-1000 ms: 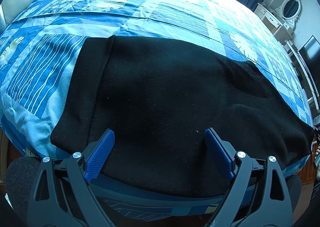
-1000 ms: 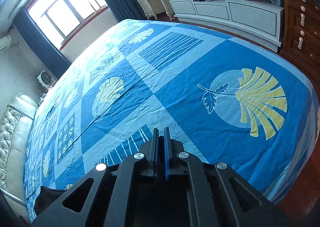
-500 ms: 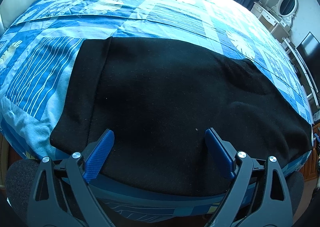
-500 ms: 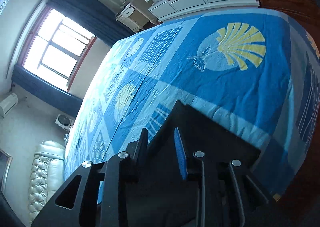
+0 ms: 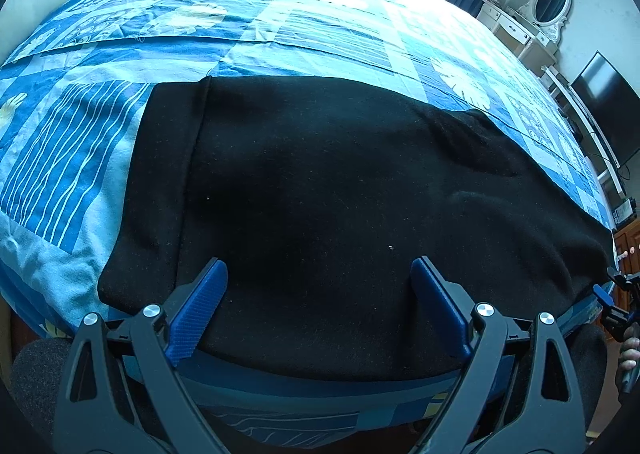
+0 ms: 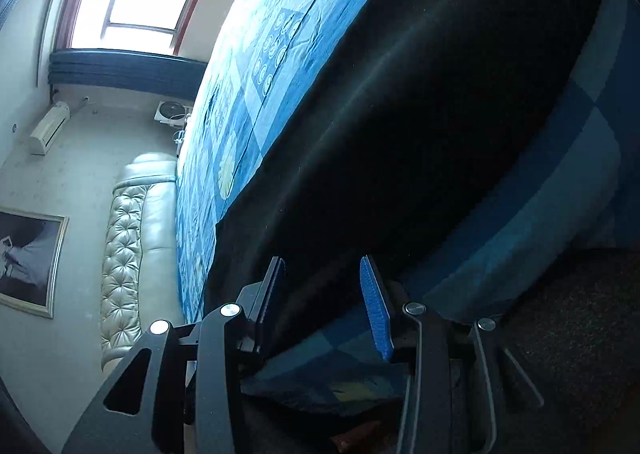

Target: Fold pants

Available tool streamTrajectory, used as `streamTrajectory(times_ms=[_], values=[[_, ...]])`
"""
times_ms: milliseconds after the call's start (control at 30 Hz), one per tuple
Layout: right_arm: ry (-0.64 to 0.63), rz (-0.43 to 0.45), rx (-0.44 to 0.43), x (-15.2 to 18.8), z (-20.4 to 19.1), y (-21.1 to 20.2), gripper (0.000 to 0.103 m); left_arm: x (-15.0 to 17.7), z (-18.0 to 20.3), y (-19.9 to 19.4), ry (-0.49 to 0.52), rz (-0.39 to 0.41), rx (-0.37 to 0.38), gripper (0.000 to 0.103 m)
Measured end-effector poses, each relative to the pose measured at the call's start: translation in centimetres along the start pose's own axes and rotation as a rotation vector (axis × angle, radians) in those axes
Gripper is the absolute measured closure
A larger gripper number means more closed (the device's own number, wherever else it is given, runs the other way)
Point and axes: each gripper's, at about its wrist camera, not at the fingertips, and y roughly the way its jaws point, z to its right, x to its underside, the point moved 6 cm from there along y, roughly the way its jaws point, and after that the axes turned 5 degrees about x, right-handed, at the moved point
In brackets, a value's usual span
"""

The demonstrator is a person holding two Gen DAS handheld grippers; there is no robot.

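Left gripper (image 5: 318, 294) wide open over pants (image 5: 340, 182); right gripper (image 6: 326, 294) part-open, empty; pants' right end cut off

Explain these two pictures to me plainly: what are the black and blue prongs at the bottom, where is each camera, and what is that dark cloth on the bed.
There is no robot here. A person holds a hand tool in each hand, each with two jaws and a camera looking along them.

One picture looks from the left gripper, whose blue-padded jaws stand wide open over the black fabric pants. The pants lie spread on the blue patterned bedspread.

The other looks from the right gripper, tilted sideways at the pants' end near the bed edge. Its jaws are partly open. Neither tool holds anything.
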Motion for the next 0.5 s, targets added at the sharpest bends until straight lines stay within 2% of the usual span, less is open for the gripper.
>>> streamTrajectory(times_ms=[300, 433, 467, 500], values=[[0.071, 0.022, 0.016, 1.2, 0.0, 1.7, 0.063, -0.1, -0.7, -0.5, -0.04, 0.021, 0.077, 0.01], [0.07, 0.055, 0.019, 1.5, -0.4, 2.4, 0.063, 0.1, -0.5, -0.4, -0.021, 0.033, 0.071, 0.01], [0.066, 0.066, 0.025, 1.4, -0.4, 2.5, 0.066, 0.1, -0.4, -0.4, -0.015, 0.034, 0.067, 0.01], [0.054, 0.083, 0.038, 1.4, -0.4, 2.3, 0.077, 0.1, -0.4, -0.4, -0.011, 0.035, 0.064, 0.01]])
